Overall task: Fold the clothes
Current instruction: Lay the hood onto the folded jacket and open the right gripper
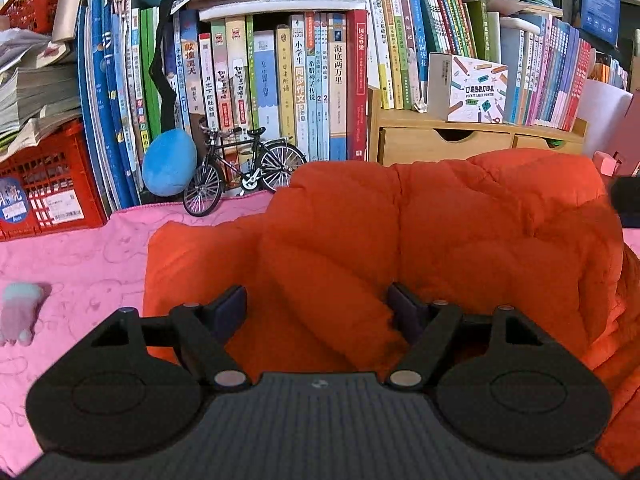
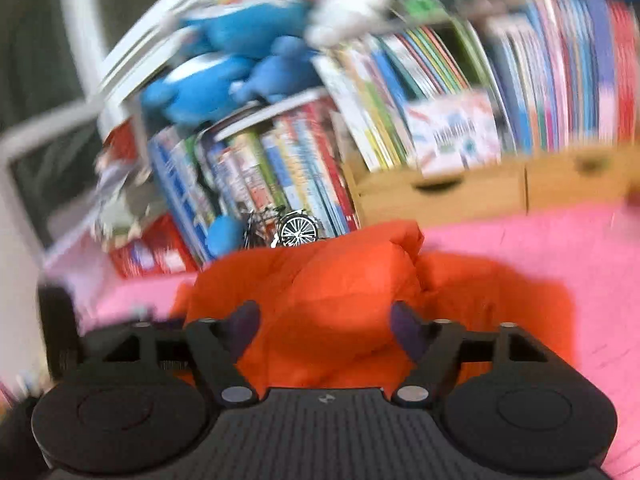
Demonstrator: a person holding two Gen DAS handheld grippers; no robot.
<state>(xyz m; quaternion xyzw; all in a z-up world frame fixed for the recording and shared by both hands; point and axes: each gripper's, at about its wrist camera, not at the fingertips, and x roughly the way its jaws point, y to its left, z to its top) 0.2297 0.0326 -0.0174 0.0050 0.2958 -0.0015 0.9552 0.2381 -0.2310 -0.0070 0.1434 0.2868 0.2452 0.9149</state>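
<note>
Orange puffy jacket (image 1: 420, 248) is seen bunched up mid-fold on the pink cloth (image 1: 80, 248) in front of the bookshelf, so a fresh edge probably needs to be picked next. Left gripper (image 1: 318, 312) and right gripper (image 2: 324, 328) are both held wide apart over it, nothing clamped. Sharp detail like the toy bicycle (image 1: 244, 168) is only given by the left view; the right one's smeared.

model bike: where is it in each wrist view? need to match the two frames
Left wrist: model bicycle stands left of centre, on the pink cloth before the books, left of the orange jacket.
Right wrist: model bicycle at centre, tilted and blurred, just behind the jacket.
Shared landmark: wooden drawer unit.
</note>
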